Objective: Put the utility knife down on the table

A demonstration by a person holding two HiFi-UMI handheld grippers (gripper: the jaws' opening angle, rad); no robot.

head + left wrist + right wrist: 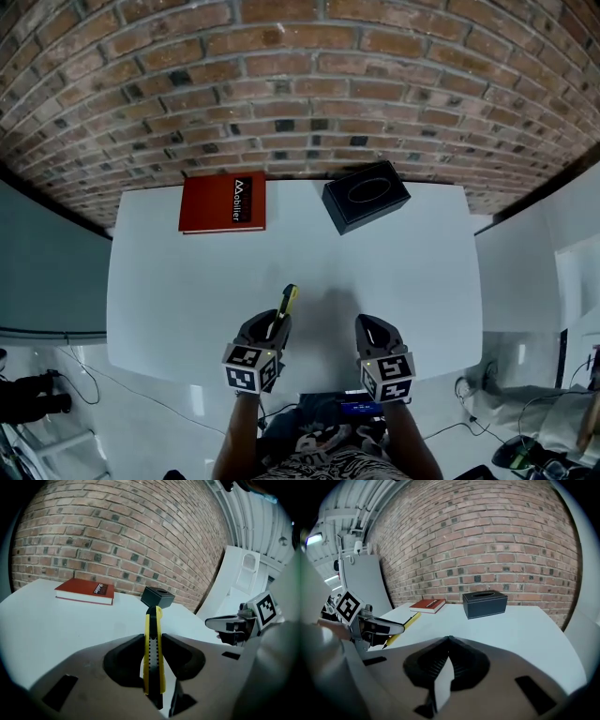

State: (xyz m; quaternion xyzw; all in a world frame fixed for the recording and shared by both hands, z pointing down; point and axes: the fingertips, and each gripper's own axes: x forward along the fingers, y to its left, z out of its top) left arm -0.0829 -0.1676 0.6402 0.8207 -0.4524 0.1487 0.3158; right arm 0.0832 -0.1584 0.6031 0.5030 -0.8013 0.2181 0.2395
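Note:
A yellow and black utility knife (285, 307) is clamped between the jaws of my left gripper (271, 325) and points away from me, over the near part of the white table (178, 291). In the left gripper view the knife (153, 644) stands on edge between the black pads (125, 660), its tip towards the black box. My left gripper (152, 638) is shut on it. My right gripper (373, 328) hangs beside it to the right, shut (449, 640) with nothing in it. The right gripper view shows the left gripper (370, 627) with the knife (404, 623) sticking out of it.
A red book (223, 202) lies at the table's back left, and a black tissue box (366, 195) stands at the back centre. A brick wall (300, 84) rises behind the table. White panels stand off to the right (525, 272).

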